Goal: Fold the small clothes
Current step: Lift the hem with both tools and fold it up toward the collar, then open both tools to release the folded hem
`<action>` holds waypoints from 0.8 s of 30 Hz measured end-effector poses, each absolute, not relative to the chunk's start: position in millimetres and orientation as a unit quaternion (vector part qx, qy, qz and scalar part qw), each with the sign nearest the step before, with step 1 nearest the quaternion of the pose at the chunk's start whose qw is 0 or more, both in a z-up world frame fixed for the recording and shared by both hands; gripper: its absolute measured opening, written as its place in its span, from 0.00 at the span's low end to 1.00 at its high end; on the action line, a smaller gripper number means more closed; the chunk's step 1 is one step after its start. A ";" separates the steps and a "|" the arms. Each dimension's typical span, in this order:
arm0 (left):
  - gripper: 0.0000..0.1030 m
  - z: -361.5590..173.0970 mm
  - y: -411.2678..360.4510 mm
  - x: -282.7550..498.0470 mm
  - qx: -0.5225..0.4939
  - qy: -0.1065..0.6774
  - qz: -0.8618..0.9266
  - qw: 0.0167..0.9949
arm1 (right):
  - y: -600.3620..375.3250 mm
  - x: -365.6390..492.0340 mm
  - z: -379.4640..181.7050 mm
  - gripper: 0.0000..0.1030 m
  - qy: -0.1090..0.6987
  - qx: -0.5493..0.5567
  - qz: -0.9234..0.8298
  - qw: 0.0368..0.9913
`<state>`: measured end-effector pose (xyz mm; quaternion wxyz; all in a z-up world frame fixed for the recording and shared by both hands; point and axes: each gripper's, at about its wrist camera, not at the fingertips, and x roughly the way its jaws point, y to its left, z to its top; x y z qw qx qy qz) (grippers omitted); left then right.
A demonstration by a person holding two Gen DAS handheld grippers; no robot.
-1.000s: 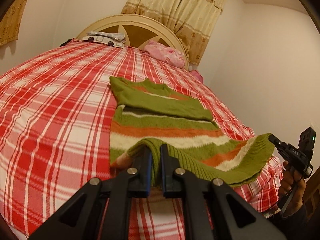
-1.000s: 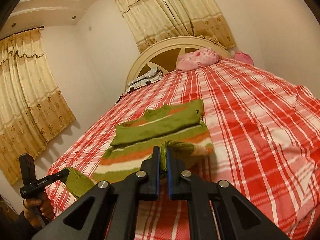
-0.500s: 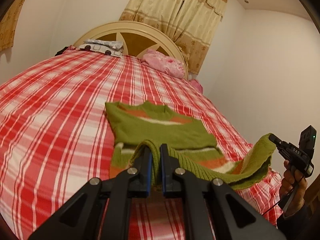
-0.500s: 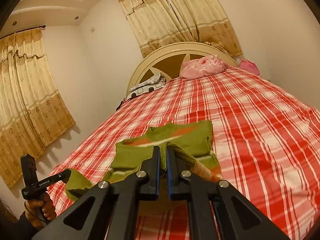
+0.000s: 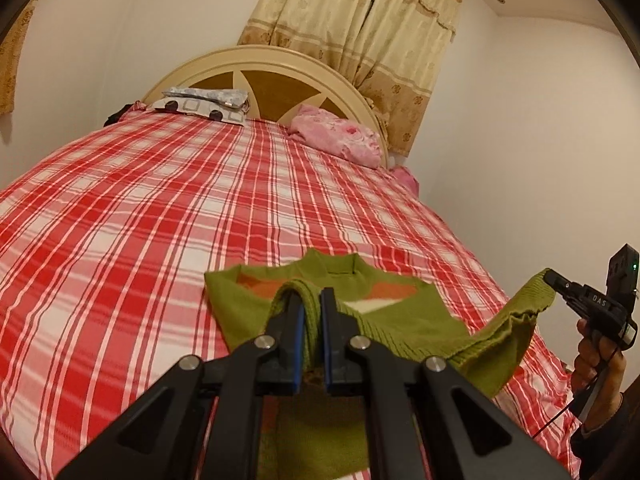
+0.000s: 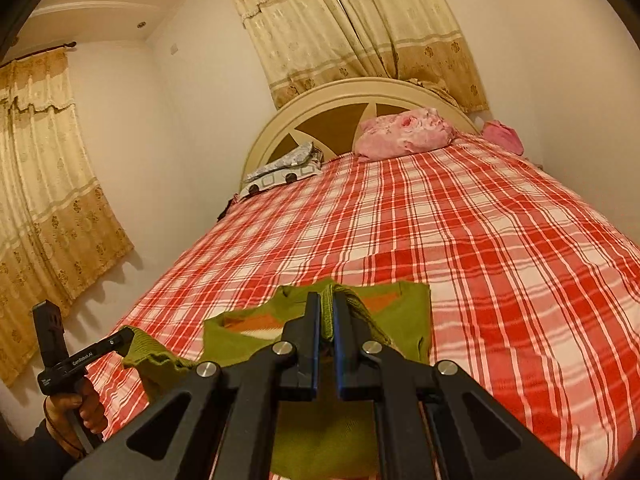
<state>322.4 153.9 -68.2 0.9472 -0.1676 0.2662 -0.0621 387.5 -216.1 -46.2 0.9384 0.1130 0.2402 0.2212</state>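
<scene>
While the left gripper [image 5: 311, 300] is clamped tight on one corner of the green striped sweater's [image 5: 408, 316] ribbed hem, the right gripper [image 6: 327, 304] is pinching the other corner the same way, so the hem hangs stretched between them, lifted off the bed. The rest of the sweater lies flat on the near end of the red plaid bedspread [image 5: 160, 216], collar pointing toward the far end. From the left camera you can see the right gripper off at the right edge with a hand [image 5: 598, 364] wrapped around its handle. Way at the far end there's a pink pillow [image 6: 404, 132] and a patterned pillow [image 5: 204, 104] against the cream headboard [image 5: 272, 64], curtains [image 6: 352, 28] behind it.
</scene>
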 end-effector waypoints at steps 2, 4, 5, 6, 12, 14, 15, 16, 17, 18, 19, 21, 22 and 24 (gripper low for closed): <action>0.07 -70.5 157.0 341.1 -0.159 0.271 -0.060 0.948 | -210.8 409.9 -47.4 0.05 0.246 0.108 0.216 0.939; 0.07 -74.3 159.8 356.1 -0.153 0.276 -0.056 0.947 | -207.4 427.5 -50.1 0.05 0.251 0.105 0.213 0.938; 0.07 -76.4 161.5 363.9 -0.152 0.280 -0.055 0.946 | -205.3 438.2 -52.4 0.05 0.254 0.105 0.212 0.938; 0.07 -79.8 163.8 373.2 -0.151 0.284 -0.053 0.945 | -202.9 450.6 -55.5 0.04 0.259 0.105 0.210 0.937; 0.07 -112.8 175.7 432.0 -0.151 0.324 -0.039 0.933 | -189.9 518.2 -82.4 0.04 0.293 0.098 0.198 0.930; 0.07 -122.2 177.9 446.8 -0.150 0.335 -0.034 0.930 | -184.5 543.8 -95.2 0.04 0.311 0.095 0.192 0.926; 0.07 -126.8 177.9 454.2 -0.149 0.339 -0.031 0.928 | -183.3 553.8 -100.8 0.04 0.318 0.094 0.188 0.924; 0.07 -130.3 178.2 459.3 -0.147 0.342 -0.028 0.928 | -182.0 565.7 -108.6 0.04 0.326 0.093 0.182 0.923; 0.07 -133.6 178.9 463.6 -0.146 0.344 -0.025 0.927 | -180.7 575.8 -116.1 0.04 0.333 0.091 0.176 0.922; 0.07 -136.6 179.9 467.1 -0.147 0.347 -0.022 0.926 | -180.5 583.9 -121.9 0.04 0.339 0.090 0.171 0.921; 0.10 -140.4 180.9 469.3 -0.149 0.351 -0.017 0.924 | -180.0 591.7 -127.6 0.04 0.346 0.088 0.169 0.919; 0.15 -146.2 181.9 471.2 -0.151 0.356 -0.006 0.922 | -178.9 608.2 -143.9 0.04 0.366 0.090 0.164 0.912; 0.19 -149.1 182.8 470.2 -0.149 0.358 0.004 0.922 | -179.2 612.0 -149.6 0.05 0.370 0.090 0.160 0.911; 0.32 -152.4 184.1 465.5 -0.149 0.368 0.011 0.918 | -173.6 622.0 -163.7 0.06 0.395 0.073 0.159 0.902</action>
